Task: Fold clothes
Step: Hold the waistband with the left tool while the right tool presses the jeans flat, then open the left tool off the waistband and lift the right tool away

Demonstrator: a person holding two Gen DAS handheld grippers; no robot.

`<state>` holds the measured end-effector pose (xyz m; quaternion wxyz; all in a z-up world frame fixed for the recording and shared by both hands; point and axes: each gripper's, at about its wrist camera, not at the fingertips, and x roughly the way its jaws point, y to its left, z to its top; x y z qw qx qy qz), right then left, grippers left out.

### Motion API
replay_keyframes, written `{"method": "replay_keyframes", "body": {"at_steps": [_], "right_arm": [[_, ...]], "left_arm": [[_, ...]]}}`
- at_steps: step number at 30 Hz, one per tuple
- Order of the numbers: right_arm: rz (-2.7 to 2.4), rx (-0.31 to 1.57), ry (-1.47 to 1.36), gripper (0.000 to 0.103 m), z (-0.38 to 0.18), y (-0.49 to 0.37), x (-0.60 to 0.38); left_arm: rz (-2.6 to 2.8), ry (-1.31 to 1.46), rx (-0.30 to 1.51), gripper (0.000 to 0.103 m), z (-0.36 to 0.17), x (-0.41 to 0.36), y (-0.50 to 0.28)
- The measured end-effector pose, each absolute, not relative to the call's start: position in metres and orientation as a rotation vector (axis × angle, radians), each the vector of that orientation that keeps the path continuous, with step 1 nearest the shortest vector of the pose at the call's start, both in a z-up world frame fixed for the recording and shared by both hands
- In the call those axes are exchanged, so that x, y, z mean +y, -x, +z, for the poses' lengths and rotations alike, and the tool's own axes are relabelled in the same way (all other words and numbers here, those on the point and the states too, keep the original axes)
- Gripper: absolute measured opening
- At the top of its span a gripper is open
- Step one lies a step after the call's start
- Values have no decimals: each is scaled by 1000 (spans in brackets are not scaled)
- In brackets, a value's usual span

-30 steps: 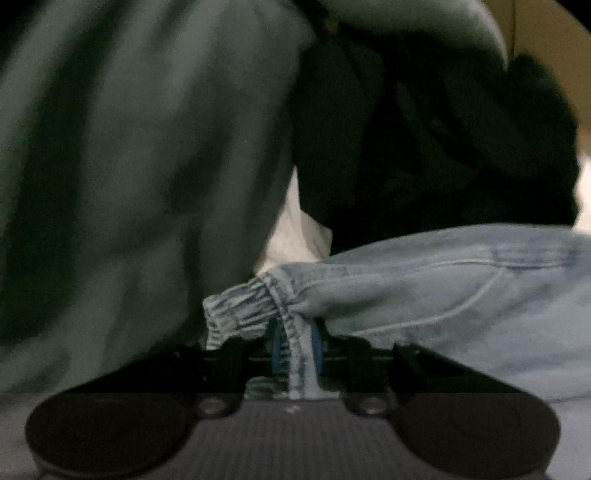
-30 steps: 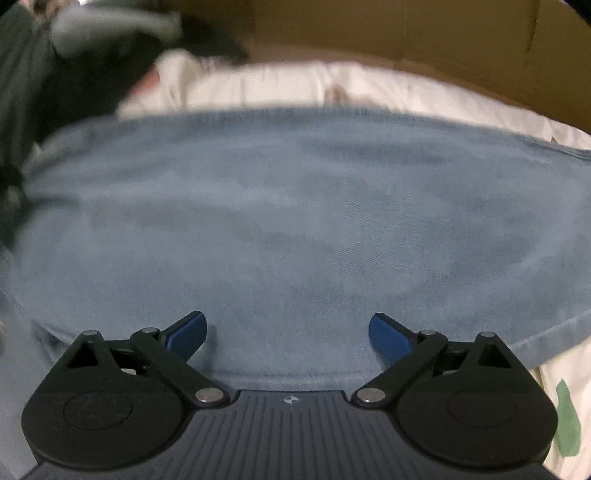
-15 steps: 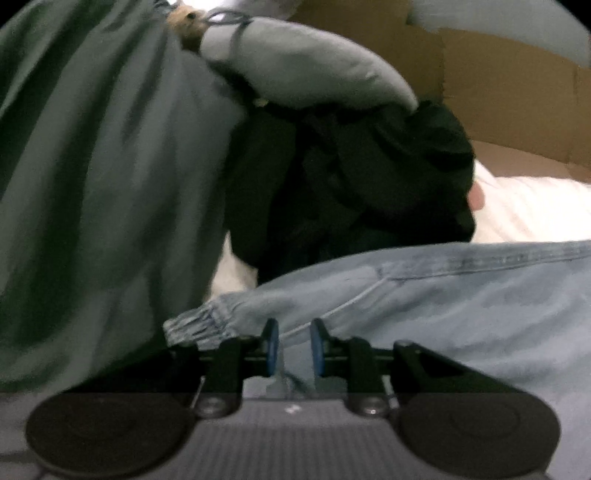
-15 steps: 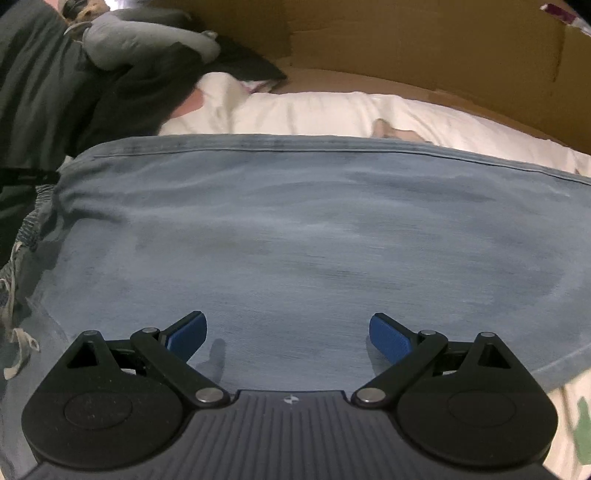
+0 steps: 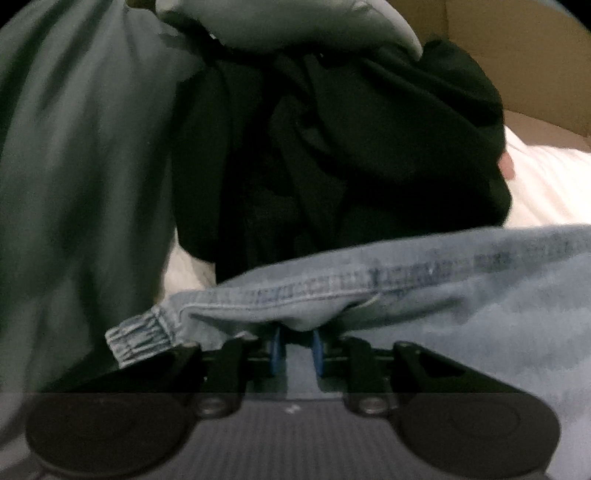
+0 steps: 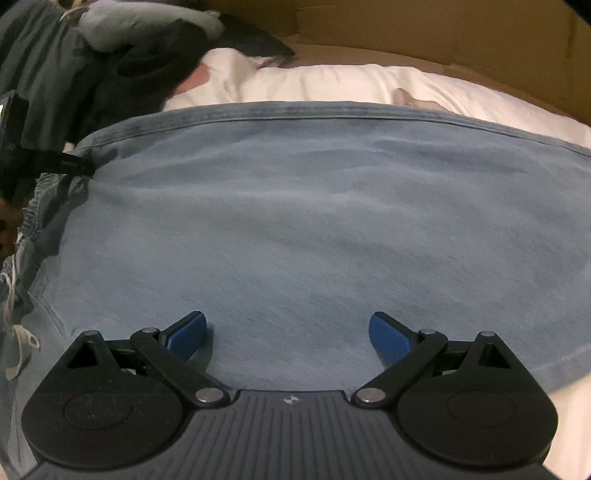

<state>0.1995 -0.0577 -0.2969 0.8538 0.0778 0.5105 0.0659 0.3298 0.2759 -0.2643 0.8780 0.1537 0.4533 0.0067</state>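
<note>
A white sheet [image 6: 332, 79] covers the surface, and brown cardboard [image 6: 424, 29] stands as a wall behind it. At the far left lies a heap of other clothes: a dark green garment [image 5: 74, 166], a black garment [image 5: 351, 147] and a grey garment [image 5: 295, 22] on top.

The light blue jeans [image 6: 314, 221] lie spread flat across the sheet, a seamed edge along the far side and the gathered elastic waistband [image 5: 138, 336] at the left end.

The left gripper [image 5: 297, 349] has its blue pads drawn close together, pinching a fold of the jeans near the waistband; the denim bulges just above the pads.

The right gripper [image 6: 288, 336] stands wide, its blue pads [image 6: 188, 336] well apart and low over the flat denim with nothing between them; whether they touch the cloth I cannot tell
</note>
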Motion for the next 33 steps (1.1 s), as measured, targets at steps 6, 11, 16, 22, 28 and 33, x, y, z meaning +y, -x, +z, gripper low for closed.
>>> {"method": "replay_keyframes", "body": {"at_steps": [6, 11, 16, 22, 28, 33], "right_arm": [[121, 1057, -178, 98, -296, -181, -68], [109, 1025, -187, 98, -291, -178, -74], [114, 1015, -205, 98, -288, -181, -76], [98, 1026, -207, 98, -294, -184, -79], [98, 1025, -189, 98, -299, -186, -77], [85, 1020, -157, 98, -300, -185, -75]], "left_arm": [[53, -337, 917, 20, -244, 267, -328], [-25, -288, 830, 21, -218, 241, -298], [-169, -281, 898, 21, -233, 202, -285], [-235, -290, 934, 21, -262, 169, -307], [-187, -253, 958, 20, -272, 153, -346], [-167, -255, 940, 20, -278, 146, -356]]}}
